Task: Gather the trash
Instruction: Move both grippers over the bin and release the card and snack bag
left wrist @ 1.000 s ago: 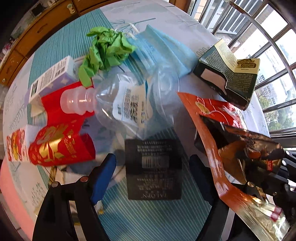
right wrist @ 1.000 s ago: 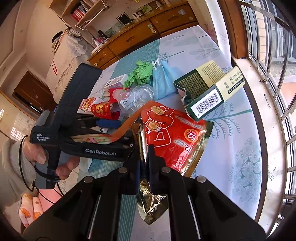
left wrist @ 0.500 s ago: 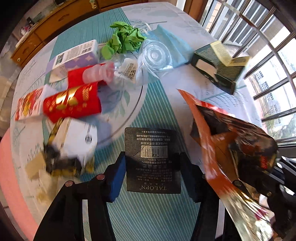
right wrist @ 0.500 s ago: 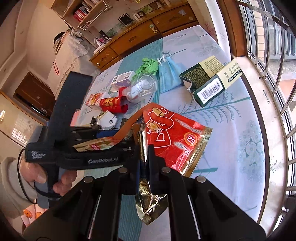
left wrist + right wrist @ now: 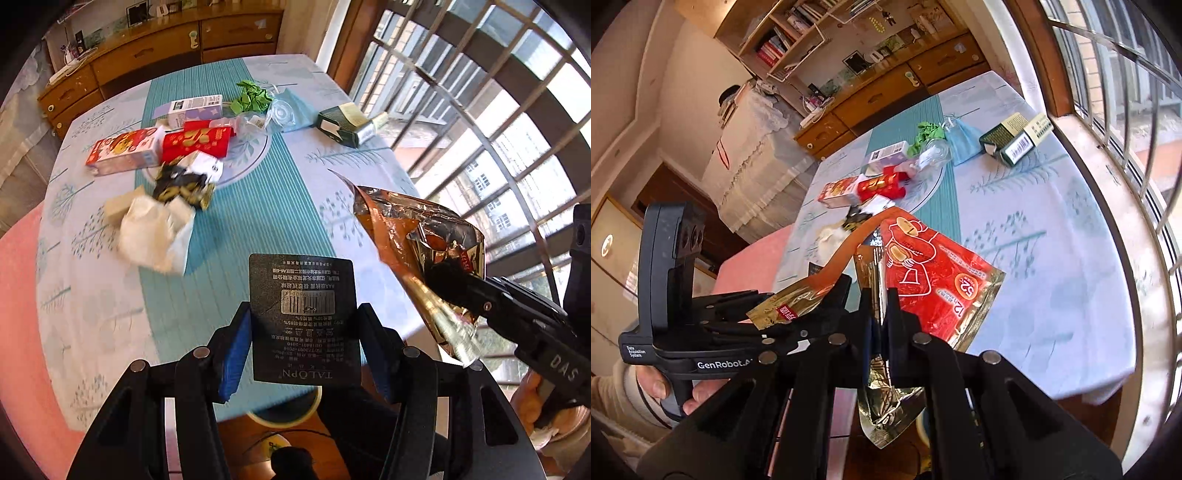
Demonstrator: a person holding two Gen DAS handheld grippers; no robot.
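Both grippers loaded, held off the near edge of the worktop

Landmark: the black card packet (image 5: 304,321). The left gripper (image 5: 304,343) has its jaws about half open and pressed on the packet's two side edges, which keeps the flat packet level and face-up for carrying. Left of and beyond the packet, uncollected trash lies on the worktop (image 5: 92,295): a crumpled white tissue (image 5: 151,236), a red carton (image 5: 125,151), a green paper wad (image 5: 253,98). Beyond the packet to the right lies a dark green box (image 5: 341,127). Right of the packet, the right gripper (image 5: 881,314) has its jaws fully closed on the foil edge of a red snack bag (image 5: 938,280), pinched thin so the limp bag hangs free.
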